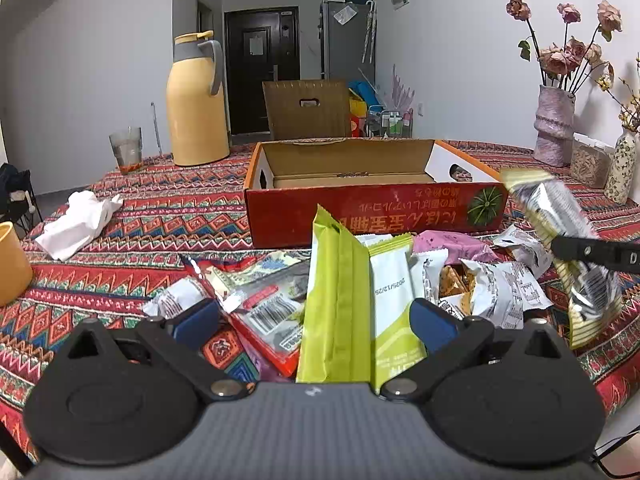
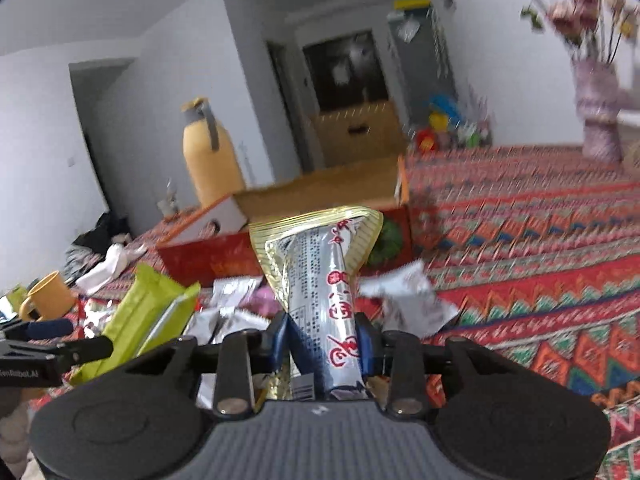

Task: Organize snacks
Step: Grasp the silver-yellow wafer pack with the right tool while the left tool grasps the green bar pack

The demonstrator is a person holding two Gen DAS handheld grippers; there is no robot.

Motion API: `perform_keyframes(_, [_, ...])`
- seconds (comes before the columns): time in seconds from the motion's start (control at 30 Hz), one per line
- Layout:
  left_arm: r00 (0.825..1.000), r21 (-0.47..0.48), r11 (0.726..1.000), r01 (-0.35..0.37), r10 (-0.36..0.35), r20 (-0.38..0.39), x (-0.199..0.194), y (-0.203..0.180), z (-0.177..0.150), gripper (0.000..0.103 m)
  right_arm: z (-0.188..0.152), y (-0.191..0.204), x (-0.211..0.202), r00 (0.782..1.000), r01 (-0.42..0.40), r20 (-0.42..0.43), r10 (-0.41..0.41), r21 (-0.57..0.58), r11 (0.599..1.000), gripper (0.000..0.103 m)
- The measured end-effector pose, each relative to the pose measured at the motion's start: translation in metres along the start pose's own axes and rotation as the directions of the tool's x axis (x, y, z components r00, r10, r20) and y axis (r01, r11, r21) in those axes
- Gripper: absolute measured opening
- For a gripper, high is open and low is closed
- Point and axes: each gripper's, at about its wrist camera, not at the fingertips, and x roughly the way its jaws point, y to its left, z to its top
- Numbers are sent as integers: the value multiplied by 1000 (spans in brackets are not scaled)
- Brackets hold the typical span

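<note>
The right gripper (image 2: 322, 340) has its blue-padded jaws clamped on a silver-and-gold foil snack packet printed with red characters (image 2: 320, 280), lifted clear of the pile, presumably to carry it to the open red cardboard box with orange rim (image 1: 372, 210) just behind. The left gripper (image 1: 316, 318) stands wide open around the upright lime-green pouch (image 1: 334, 300) and the white-and-green sachet (image 1: 394, 300); it seems to grip neither, though the pouch hides part of the gap. The sachet reads "2025/12/25". The box front carries upside-down yellow characters, too small to read. Loose wrappers lie on the patterned red tablecloth (image 1: 160, 208).
</note>
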Motion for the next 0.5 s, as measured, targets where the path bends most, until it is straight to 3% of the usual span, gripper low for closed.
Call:
perform_keyframes(0.13, [1000,34,999,-8,8,16,-1,-7,5,101,2,5,-9,999,34,40,-34,6,999,33])
perform_keyframes(0.27, [1000,80,996,-30,30,9,7,-16,8,78,-2,7,-11,998,43,49,-44,26,999,33])
perform_keyframes(0.43, [999,110,993,-44,46,-20,20,-22,6,70,-7,11,-12,999,30,41,-31,28,999,33])
perform_keyframes(0.5, [998,116,992,-44,48,-30,24,-24,5,60,-8,12,-12,999,21,40,-22,29,999,34])
